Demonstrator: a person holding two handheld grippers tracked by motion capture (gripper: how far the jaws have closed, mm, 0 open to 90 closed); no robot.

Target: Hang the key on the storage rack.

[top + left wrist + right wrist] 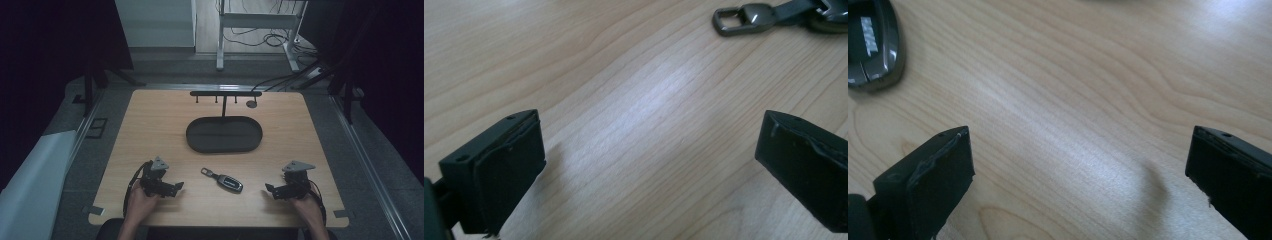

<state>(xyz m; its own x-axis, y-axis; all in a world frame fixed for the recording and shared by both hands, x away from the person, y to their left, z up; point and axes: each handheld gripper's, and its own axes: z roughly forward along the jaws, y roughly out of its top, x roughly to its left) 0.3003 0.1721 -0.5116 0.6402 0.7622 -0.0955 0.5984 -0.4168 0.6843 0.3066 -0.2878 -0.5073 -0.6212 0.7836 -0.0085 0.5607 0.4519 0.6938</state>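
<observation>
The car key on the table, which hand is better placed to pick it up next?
Probably left. The car key lies between both open grippers, but its metal loop points toward the left gripper, just beyond its fingers.

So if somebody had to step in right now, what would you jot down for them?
Left tongs: open, holding nothing, low over the wooden table.
Right tongs: open, holding nothing, also near the front edge.
Car key fob: flat on the table between the two tongs, its metal loop towards the left tongs.
Dark oval tray: behind the fob, nothing in it; hook rack stands behind it.
Done: nothing visible.
Left: probably pick up the fob and put it away, likely tray or hook.
</observation>
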